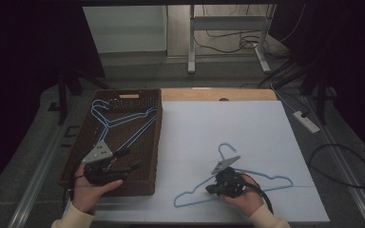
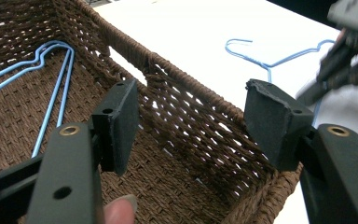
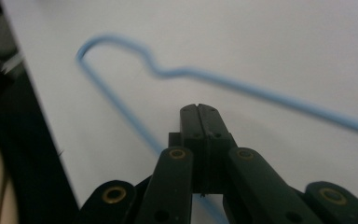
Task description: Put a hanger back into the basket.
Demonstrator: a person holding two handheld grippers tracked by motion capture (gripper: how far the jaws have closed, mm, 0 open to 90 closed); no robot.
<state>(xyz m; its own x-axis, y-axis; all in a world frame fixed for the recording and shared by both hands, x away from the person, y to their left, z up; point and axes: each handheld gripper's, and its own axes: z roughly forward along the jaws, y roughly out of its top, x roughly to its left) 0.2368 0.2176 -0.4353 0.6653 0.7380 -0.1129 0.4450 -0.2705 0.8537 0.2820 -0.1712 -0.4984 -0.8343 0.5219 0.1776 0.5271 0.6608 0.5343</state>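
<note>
Blue wire makes up the clothes hanger (image 1: 247, 183) lying flat on the white surface (image 1: 247, 133), its hook (image 1: 226, 149) pointing away from the person and its long bar running left to right across the near part of the sheet. The right tongs (image 1: 212, 189) sit right on it, near the middle of the bar, pointing toward the left. In the right gripper view these right tongs (image 3: 199, 109) have their jaws pressed fully together, and the blue wire (image 3: 121, 112) runs down under them; they appear to pinch the lower bar, though the contact itself is hidden beneath the jaws. My reading is that the hanger is being taken up for a move to the left.

That move turns on one relation: the woven brown basket (image 1: 156, 142) stands just left of the hanger, its near right wall between the two hands, and its long axis runs away from the person. Two more blue hangers (image 1: 119, 123) already lie inside it. The right hand (image 1: 244, 197) is the nearer one to the hanger on the sheet.

Over the basket's near end the left tongs (image 1: 130, 159) hover; in the left gripper view the left tongs (image 2: 191, 126) stand wide apart with nothing between the pads, straddling the basket wall (image 2: 186, 93).
</note>
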